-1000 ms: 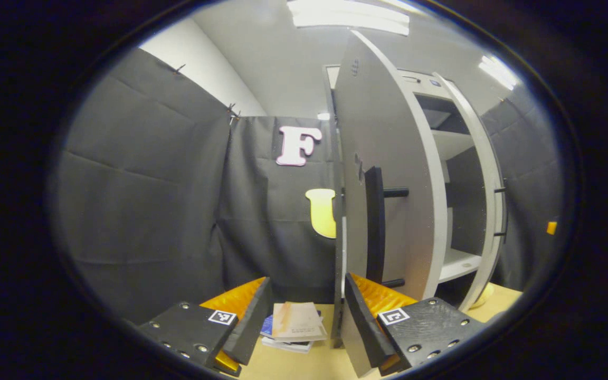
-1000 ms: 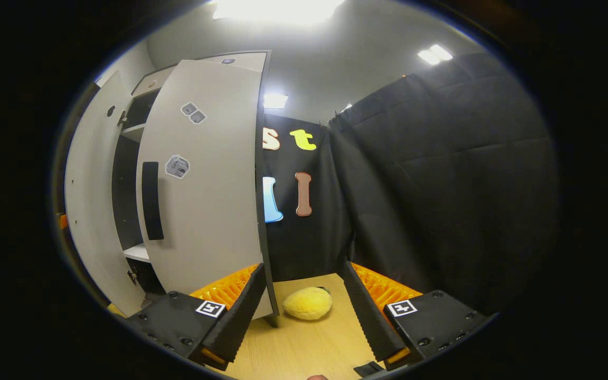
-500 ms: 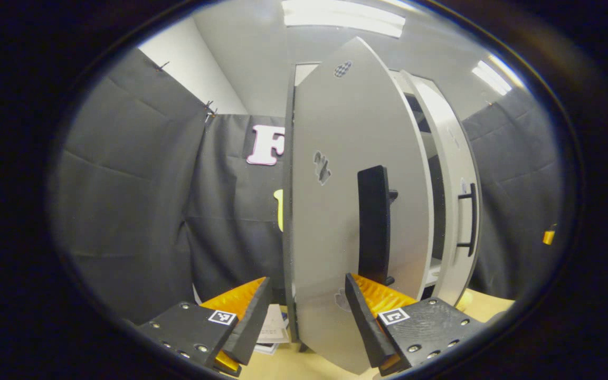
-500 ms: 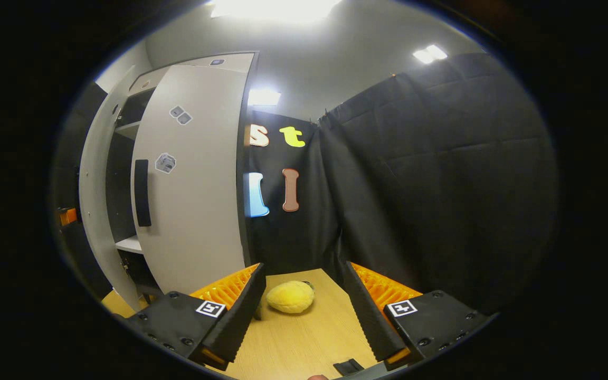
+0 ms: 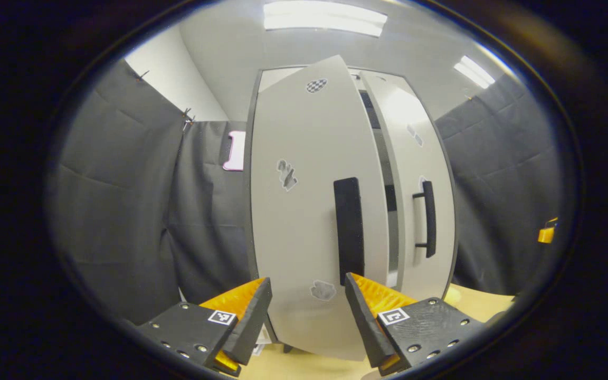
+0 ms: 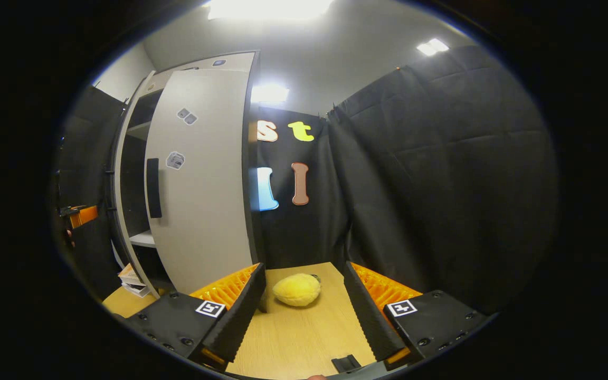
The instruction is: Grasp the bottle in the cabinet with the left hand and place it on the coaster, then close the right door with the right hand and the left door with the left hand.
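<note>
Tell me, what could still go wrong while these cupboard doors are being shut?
The left door is not fully shut: a gap remains beside the right door. The left hand-held gripper is open with its fingers straddling the panel, so one could slip or catch the black handle. The yellow plush toy lies near the right door's foot.

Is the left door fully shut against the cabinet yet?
No. In the left gripper view a dark gap remains between the left door and the right door, near their handles.
</note>
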`<state>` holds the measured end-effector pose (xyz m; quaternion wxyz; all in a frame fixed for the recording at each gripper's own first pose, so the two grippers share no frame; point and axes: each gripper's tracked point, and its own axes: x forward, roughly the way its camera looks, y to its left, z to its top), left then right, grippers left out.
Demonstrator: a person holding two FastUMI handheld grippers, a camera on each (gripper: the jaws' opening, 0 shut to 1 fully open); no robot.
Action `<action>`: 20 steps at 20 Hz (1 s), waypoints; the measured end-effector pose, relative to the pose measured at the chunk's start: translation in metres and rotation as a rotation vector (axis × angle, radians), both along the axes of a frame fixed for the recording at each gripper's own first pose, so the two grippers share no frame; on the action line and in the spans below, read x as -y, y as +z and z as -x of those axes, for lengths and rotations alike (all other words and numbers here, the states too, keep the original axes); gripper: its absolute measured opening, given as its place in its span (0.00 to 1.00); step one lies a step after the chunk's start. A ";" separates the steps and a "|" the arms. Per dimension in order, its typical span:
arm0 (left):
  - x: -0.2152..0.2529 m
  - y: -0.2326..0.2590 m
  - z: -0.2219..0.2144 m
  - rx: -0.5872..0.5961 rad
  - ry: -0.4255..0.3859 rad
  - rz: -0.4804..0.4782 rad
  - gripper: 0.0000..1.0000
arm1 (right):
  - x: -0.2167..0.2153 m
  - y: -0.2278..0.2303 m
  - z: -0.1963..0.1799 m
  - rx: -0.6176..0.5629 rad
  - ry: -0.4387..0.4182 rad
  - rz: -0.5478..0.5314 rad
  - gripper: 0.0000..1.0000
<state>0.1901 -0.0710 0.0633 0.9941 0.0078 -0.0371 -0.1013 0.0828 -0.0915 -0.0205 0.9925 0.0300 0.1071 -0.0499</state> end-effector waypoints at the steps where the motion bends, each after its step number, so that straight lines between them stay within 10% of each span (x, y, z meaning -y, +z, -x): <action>1: -0.004 -0.001 0.012 -0.003 0.014 -0.006 0.87 | -0.004 -0.001 0.000 0.003 0.028 -0.005 0.95; 20: -0.096 -0.015 0.176 -0.009 0.070 -0.020 0.87 | -0.080 0.050 0.072 0.136 0.185 0.029 0.95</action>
